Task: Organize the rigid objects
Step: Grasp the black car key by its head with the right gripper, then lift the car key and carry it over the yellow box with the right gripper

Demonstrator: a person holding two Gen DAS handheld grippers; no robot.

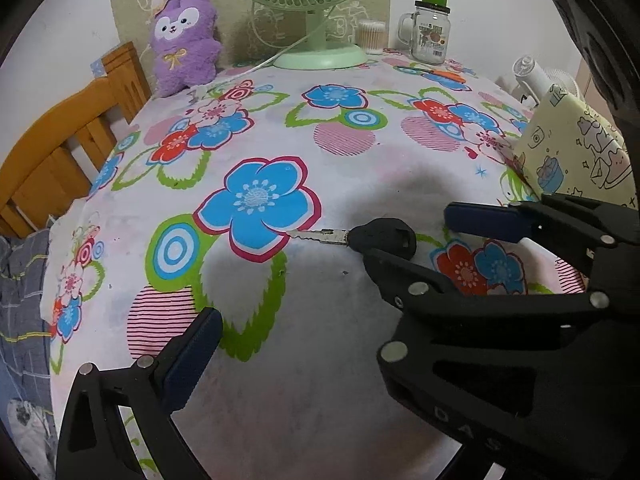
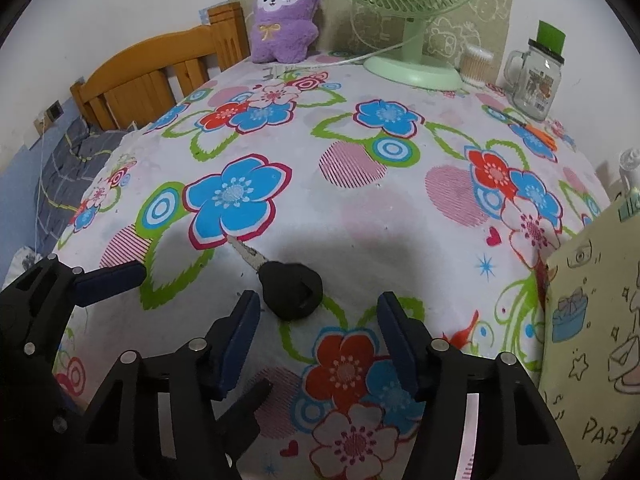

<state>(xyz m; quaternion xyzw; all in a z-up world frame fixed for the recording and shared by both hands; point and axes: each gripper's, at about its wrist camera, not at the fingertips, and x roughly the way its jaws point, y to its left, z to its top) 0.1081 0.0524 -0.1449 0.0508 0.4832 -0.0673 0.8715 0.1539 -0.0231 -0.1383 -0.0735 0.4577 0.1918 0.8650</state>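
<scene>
Key [image 2: 290,294] lies flat mid-table, ahead of the right gripper [image 2: 316,344], whose jaws stand apart, gripping nothing. Left gripper [image 1: 320,280] also spread, empty. Risk: pads skid over the thin key and snag the cloth [image 2: 360,208].

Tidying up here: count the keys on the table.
1. A black-headed key lies on the floral cloth, just ahead of the right gripper, blade toward the blue flower. None other shows, though the box at the right could hide some.

A key [image 2: 288,288] with a matt black plastic head and a dull metal blade is lying on a smooth printed floral tablecloth [image 2: 360,208]; at the far edge a fluffy plush toy [image 2: 286,20] is leaning beside a glossy plastic fan [image 2: 412,64] and a clear glass jar [image 2: 536,84].
</scene>
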